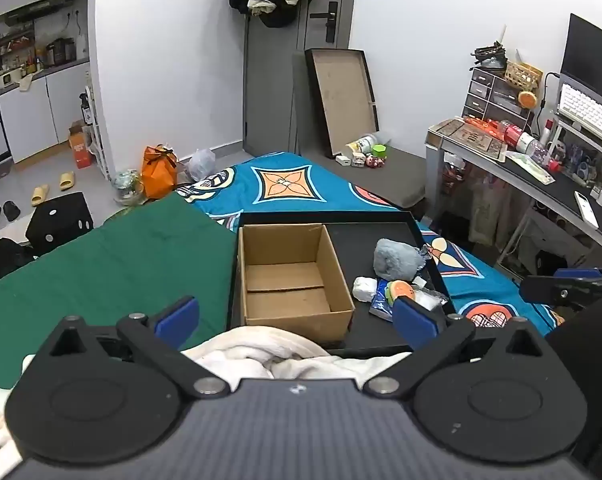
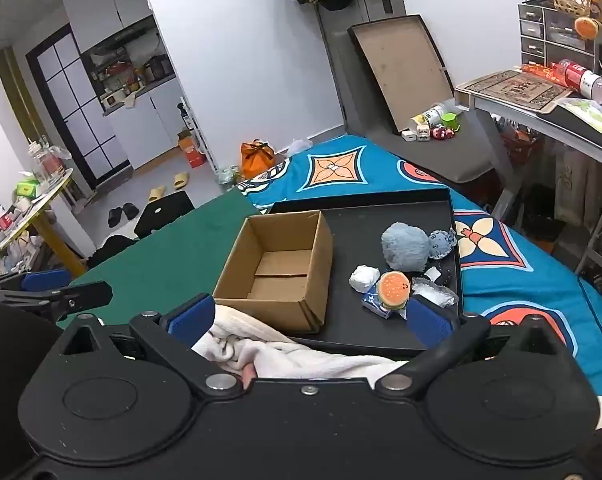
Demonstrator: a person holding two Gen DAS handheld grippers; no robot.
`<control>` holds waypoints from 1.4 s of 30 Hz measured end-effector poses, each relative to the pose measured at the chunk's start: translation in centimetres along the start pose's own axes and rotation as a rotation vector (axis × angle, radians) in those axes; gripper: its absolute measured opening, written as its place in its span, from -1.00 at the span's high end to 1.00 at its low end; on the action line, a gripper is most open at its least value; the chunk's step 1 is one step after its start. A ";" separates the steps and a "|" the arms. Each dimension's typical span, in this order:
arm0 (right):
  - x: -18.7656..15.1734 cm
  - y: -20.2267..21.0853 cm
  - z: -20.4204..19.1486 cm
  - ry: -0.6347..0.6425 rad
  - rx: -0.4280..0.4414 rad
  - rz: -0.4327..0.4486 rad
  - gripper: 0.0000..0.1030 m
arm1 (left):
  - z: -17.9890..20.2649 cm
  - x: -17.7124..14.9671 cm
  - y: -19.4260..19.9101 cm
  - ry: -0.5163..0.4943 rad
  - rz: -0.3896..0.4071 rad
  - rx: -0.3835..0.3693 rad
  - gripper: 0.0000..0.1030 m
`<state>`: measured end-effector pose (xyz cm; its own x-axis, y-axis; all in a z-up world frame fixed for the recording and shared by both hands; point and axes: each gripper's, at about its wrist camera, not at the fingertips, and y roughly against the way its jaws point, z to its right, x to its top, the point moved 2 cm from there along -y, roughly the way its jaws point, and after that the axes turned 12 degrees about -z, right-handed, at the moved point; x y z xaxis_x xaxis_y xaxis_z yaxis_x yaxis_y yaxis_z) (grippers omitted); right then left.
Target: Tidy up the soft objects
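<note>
1. The soft objects lie in a cluster on the right half of a black tray [image 2: 441, 200], ahead of both tongs: a grey fluffy plush [image 2: 405, 246], a small blue spotted plush [image 2: 441, 242] touching its right side, a white wad [image 2: 363, 278], a burger-shaped plush [image 2: 395, 290] resting on a blue packet [image 2: 375, 304], and a crumpled silver-white wrapper [image 2: 433, 292].
2. An open cardboard box [image 2: 273, 268] stands on the tray's left half, just beside the cluster, with nothing visible inside.
3. The right gripper [image 2: 307, 316] is spread wide and grasps nothing; its right finger sits just in front of the burger plush and packet, its left finger in front of the box's near corner.
4. The left gripper [image 1: 297, 316] is likewise spread wide and empty, the box directly ahead between its fingers.
5. A white fleecy blanket [image 1: 261, 356] is bunched right under both tongs, at the tray's near edge.
6. The tray rests on a blue patterned bedspread [image 2: 501, 280], with a green cloth [image 1: 101, 264] to the left of the tongs.
</note>
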<state>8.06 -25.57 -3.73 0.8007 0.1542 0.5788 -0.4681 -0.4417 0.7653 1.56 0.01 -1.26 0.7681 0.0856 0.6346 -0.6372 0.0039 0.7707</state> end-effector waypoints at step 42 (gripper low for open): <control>-0.3 0.3 0.2 -0.014 -0.049 0.008 -1.00 | 0.6 -0.1 -0.6 0.003 -0.024 0.000 -0.98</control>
<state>7.71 -25.97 -3.73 0.8020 0.1387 0.5809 -0.4916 -0.3991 0.7740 1.92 -0.55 -1.74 0.7827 0.0889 0.6160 -0.6188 0.0055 0.7855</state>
